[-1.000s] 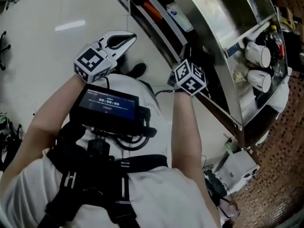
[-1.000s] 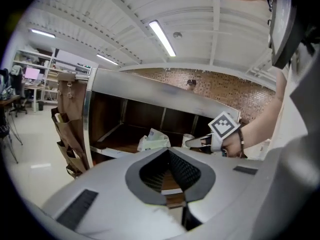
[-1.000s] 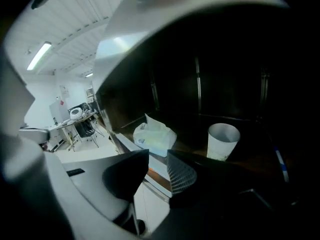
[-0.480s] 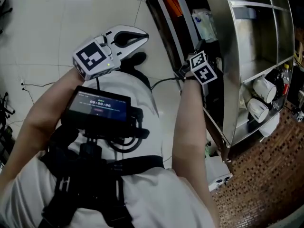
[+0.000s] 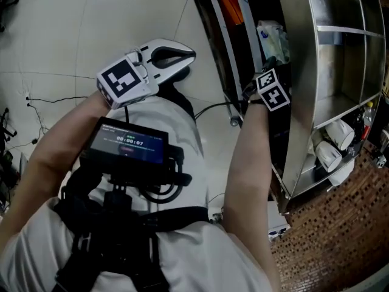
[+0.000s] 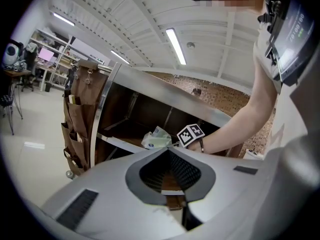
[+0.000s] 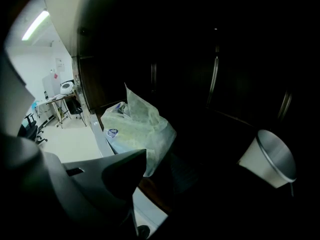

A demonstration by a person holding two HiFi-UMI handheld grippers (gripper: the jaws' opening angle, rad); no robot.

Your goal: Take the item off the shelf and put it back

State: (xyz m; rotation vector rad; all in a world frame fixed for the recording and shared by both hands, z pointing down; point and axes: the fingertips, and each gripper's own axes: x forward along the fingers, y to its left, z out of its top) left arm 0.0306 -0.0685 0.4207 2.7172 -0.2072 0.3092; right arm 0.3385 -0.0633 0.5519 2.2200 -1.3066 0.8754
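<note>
With left gripper fingers closed, right gripper fingers, just opened, stand empty before the bag.

The shelf unit stands at the person's right, with the floor to its left. A bag lies on a shelf board near the front edge. The right claw is inside that compartment. Its jaws have just opened wide and then eased in a little, and the bag lies just ahead of them, toward the left jaw. A cup lies tilted well to the right of the bag. The left claw hangs over the floor outside the unit. A pocket organiser hangs at the unit's end.
</note>
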